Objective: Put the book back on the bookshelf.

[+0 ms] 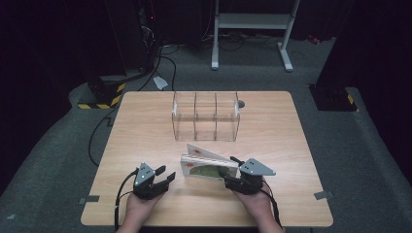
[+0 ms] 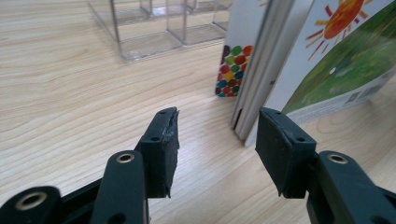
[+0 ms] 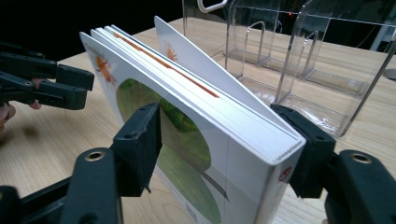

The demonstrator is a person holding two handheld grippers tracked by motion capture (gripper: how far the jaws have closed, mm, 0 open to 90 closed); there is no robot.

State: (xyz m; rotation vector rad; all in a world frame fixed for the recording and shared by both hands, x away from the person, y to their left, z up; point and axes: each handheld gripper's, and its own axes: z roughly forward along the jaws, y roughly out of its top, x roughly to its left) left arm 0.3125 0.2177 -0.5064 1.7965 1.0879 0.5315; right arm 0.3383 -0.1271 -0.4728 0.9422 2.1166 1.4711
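While right hand-held gripper (image 3: 219,154) seemingly clamps book (image 3: 187,140), left hand-held gripper (image 2: 217,144) open, empty.

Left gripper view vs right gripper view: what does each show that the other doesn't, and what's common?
Left gripper view: the left hand-held gripper up close, jaws open with nothing between them, and a patch of coloured dots on one cover of the book.
Right gripper view: the right hand-held gripper with a jaw on either side of the book; I can't tell whether the pads press. The left hand-held gripper sits farther off at its left edge.
Both: book, clear rack, table.
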